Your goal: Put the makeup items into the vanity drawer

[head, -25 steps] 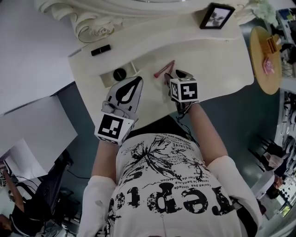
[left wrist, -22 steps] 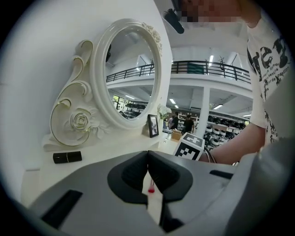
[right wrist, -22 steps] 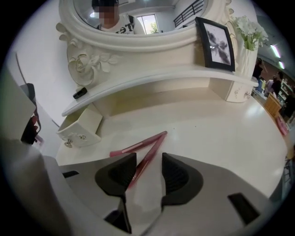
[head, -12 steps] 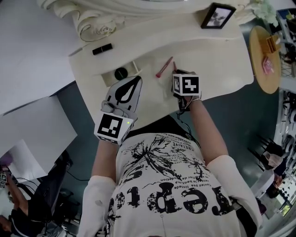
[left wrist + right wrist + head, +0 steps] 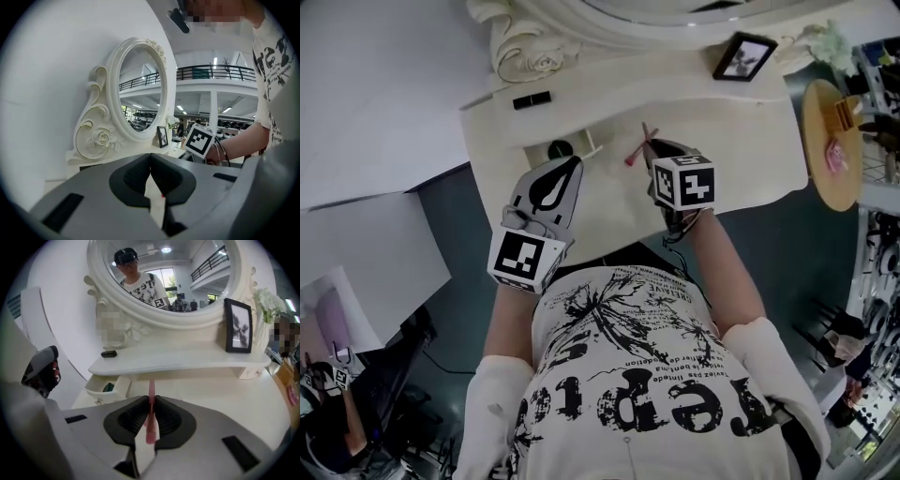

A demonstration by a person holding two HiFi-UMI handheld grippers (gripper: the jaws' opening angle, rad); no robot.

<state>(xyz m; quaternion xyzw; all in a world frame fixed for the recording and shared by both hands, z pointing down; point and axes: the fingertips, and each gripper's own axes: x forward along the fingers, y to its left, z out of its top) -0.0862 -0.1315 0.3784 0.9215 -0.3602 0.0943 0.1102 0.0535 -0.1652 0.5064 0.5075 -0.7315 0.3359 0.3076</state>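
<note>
A thin pink makeup pencil (image 5: 151, 414) is clamped between the jaws of my right gripper (image 5: 151, 399) and points ahead toward the vanity (image 5: 197, 390). In the head view my right gripper (image 5: 649, 145) holds the pencil (image 5: 634, 156) over the tabletop, right of the open drawer (image 5: 581, 151). A dark round item (image 5: 560, 147) lies in the drawer. A black lipstick (image 5: 531, 100) rests on the upper shelf. My left gripper (image 5: 574, 161) hovers just in front of the drawer, shut with nothing between its jaws, as the left gripper view (image 5: 150, 157) also shows.
A large oval mirror with an ornate cream frame (image 5: 140, 319) stands at the back of the vanity. A black picture frame (image 5: 240, 326) and white flowers (image 5: 268, 305) sit on the shelf at right. A round wooden stool (image 5: 831, 141) stands right of the vanity.
My right gripper moved forward over the pink pencil on the table and closed on it. The left gripper stayed by the drawer. The head camera shifted a little.
</note>
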